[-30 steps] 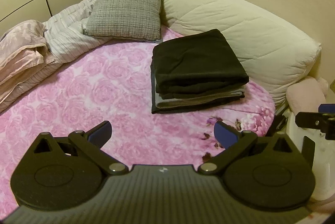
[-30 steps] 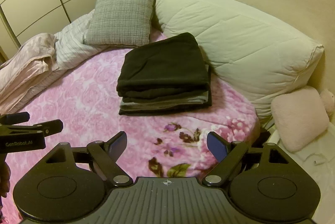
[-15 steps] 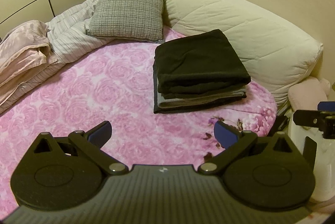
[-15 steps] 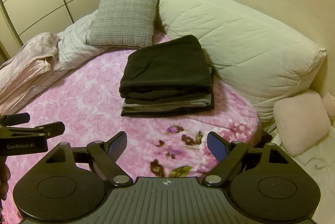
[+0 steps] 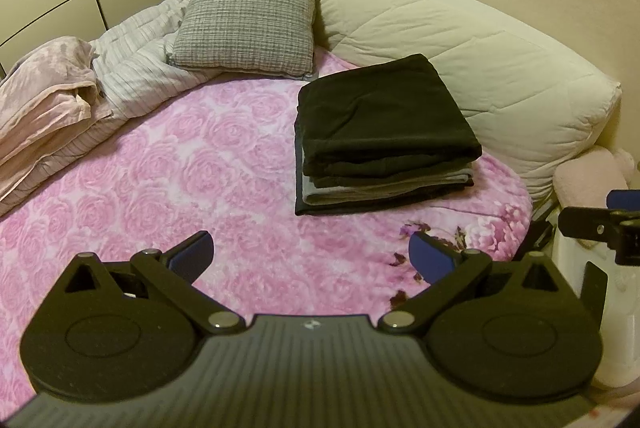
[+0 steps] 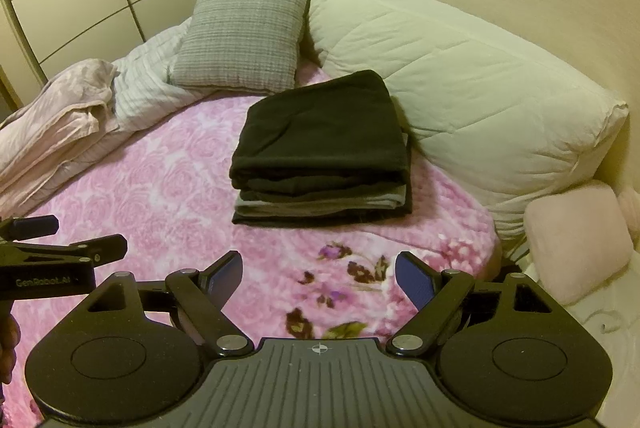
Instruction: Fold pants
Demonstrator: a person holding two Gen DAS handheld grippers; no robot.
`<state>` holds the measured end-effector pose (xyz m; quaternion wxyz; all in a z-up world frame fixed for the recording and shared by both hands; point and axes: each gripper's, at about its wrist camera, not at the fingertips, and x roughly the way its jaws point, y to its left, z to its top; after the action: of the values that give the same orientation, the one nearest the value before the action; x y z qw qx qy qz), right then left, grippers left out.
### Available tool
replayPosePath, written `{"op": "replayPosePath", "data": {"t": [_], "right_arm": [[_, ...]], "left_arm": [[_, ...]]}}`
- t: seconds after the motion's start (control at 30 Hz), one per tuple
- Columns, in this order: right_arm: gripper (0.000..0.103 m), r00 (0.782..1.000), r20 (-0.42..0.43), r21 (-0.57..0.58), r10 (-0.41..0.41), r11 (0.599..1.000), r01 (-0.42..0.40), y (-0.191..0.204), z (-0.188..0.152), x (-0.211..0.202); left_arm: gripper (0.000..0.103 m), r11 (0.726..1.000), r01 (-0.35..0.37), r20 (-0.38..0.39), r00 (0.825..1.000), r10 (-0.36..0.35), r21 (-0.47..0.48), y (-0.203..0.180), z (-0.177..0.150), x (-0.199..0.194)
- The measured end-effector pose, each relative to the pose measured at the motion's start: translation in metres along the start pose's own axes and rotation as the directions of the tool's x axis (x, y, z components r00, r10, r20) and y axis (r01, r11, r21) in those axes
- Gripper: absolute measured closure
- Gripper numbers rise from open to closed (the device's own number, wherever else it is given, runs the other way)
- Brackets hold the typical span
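A stack of folded dark pants [image 5: 384, 131] [image 6: 324, 147], with a grey layer near its bottom, lies on the pink rose blanket [image 5: 180, 187] [image 6: 160, 195] close to the long cream bolster. My left gripper [image 5: 311, 255] hovers open over the blanket, short of the stack and holding nothing. My right gripper [image 6: 319, 276] is also open and empty, above the blanket's near edge with the stack ahead of it. Each gripper shows at the side of the other's view: the right gripper [image 5: 600, 224] and the left gripper [image 6: 68, 248].
A grey checked cushion [image 5: 248, 19] [image 6: 244, 35] leans at the back. A striped quilt [image 5: 136, 67] and a pink blanket [image 5: 44, 99] are heaped at the left. The cream bolster [image 5: 460, 55] [image 6: 460, 67] runs along the wall. A pale pink pillow [image 6: 576, 240] lies beyond the bed's right edge.
Both grippers have pulled back slightly from the stack, which now sits a little farther off in both views. Both stay open and empty.
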<state>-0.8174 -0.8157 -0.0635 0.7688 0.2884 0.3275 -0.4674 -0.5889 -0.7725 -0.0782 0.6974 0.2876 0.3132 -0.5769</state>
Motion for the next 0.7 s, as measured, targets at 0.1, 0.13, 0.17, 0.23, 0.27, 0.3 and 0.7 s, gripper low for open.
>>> {"op": "replayPosePath", "data": {"t": [0.1,0.13,0.17,0.23,0.27,0.3,0.7], "right_arm": [[0.022,1.000,0.003,-0.007,0.001,1.000,-0.001,0.0007,0.0013,0.0002],[0.022,1.000,0.002,-0.008,0.001,1.000,-0.001,0.0006,0.0014,0.0007],[0.022,1.000,0.000,-0.009,0.002,1.000,-0.002,0.0006,0.0016,0.0011],[0.022,1.000,-0.001,-0.010,0.002,1.000,-0.002,-0.0001,0.0019,0.0015],[0.022,1.000,-0.001,-0.011,0.003,1.000,-0.003,-0.0002,0.0022,0.0017],[0.022,1.000,-0.001,-0.012,0.003,1.000,-0.003,-0.0004,0.0026,0.0019],[0.022,1.000,-0.003,-0.022,0.011,1.000,-0.011,-0.0012,0.0053,0.0052]], "left_arm": [[0.001,1.000,-0.001,-0.002,1.000,0.001,0.002,-0.0002,0.0013,0.0008],[0.001,1.000,0.000,-0.003,1.000,0.000,0.003,-0.0008,0.0010,0.0007],[0.001,1.000,0.000,-0.003,1.000,0.000,0.003,-0.0010,0.0011,0.0008],[0.001,1.000,0.000,-0.003,1.000,0.000,0.002,-0.0011,0.0013,0.0007],[0.001,1.000,0.001,-0.003,1.000,-0.001,0.003,-0.0011,0.0013,0.0007],[0.001,1.000,0.000,-0.002,1.000,0.000,0.004,-0.0013,0.0013,0.0006],[0.001,1.000,-0.006,-0.003,1.000,0.006,0.003,-0.0084,0.0043,0.0034]]}}
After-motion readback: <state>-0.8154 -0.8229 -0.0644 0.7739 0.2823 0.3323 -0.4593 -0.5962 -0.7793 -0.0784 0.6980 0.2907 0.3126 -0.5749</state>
